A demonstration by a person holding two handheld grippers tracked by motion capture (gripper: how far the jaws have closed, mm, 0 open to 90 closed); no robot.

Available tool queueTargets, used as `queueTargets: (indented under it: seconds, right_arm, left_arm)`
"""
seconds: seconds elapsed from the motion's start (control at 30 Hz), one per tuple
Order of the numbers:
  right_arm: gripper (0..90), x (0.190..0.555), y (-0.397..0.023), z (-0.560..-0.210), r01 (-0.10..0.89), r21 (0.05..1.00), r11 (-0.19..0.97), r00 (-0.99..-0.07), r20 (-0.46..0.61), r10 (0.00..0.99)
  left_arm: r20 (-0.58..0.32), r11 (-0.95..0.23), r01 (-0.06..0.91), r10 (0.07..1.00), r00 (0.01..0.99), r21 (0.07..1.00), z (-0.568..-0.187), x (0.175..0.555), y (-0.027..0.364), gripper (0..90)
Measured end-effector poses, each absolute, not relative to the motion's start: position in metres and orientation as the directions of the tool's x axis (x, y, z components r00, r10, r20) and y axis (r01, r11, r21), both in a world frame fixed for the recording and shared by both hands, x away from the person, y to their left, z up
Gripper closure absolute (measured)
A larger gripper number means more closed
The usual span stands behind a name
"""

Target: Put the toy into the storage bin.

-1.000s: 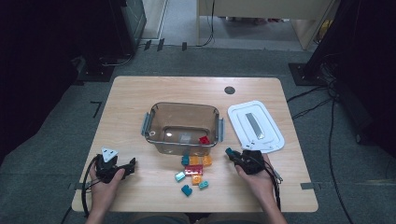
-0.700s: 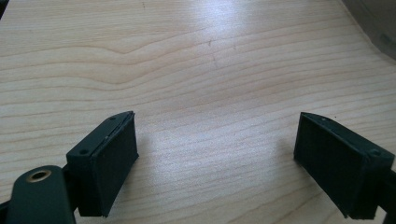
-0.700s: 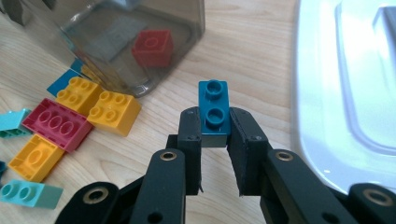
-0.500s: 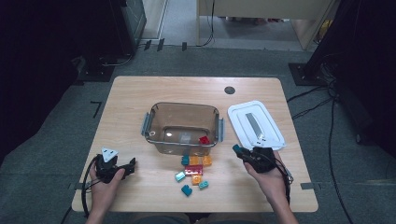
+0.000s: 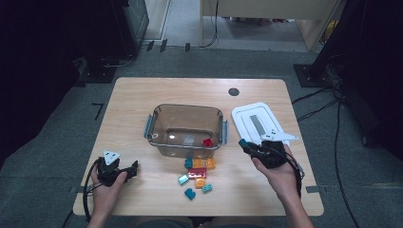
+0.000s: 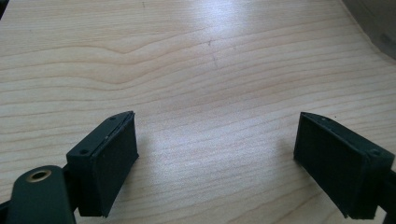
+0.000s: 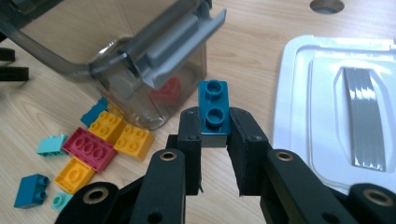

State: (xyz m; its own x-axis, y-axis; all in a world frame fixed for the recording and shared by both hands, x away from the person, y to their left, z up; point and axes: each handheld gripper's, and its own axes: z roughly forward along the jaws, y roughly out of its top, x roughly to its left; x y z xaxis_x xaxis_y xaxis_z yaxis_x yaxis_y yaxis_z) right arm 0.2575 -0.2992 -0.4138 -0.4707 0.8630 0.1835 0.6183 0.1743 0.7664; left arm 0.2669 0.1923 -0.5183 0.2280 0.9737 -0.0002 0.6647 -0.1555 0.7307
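Gripping teal two-stud brick [image 7: 214, 112] between pads, right gripper [image 7: 215, 140] holds it at centre of right gripper view, jaws closed on its sides, clear of table. Brick: rectangular, glossy, studs facing camera. Likely destination (judgement): clear bin [image 5: 185, 130] at centre frame, red brick [image 5: 207, 142] already inside. Loose bricks [image 5: 196, 175] lie below bin. Left gripper [image 6: 215, 163] rests wide open, empty, lower left of high view.

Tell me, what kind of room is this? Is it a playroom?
Probably not a playroom; more likely a lab or workshop. A plain wooden table stands on grey carpet with cables trailing across it, and dark equipment stands around. The toy bricks and clear bin look set out for a handling exercise.
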Motion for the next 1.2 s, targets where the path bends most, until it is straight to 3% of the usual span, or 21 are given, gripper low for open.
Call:
queueTargets:
  seconds: [0.77, 1.2]
  right_arm:
    - [76.6, 0.284, -0.27, -0.365, 0.583, 0.777, 0.237, -0.553, 0.166, 0.816]
    - [76.6, 0.303, -0.235, -0.358, 0.574, 0.761, 0.304, -0.613, 0.152, 0.775]
  left_arm:
    - [-0.001, -0.155, 0.664, 0.974, 0.229, 0.731, -0.518, 0.267, 0.192, 13.2]
    - [0.0, -0.157, 0.664, 0.973, 0.229, 0.731, -0.518, 0.267, 0.192, 13.2]
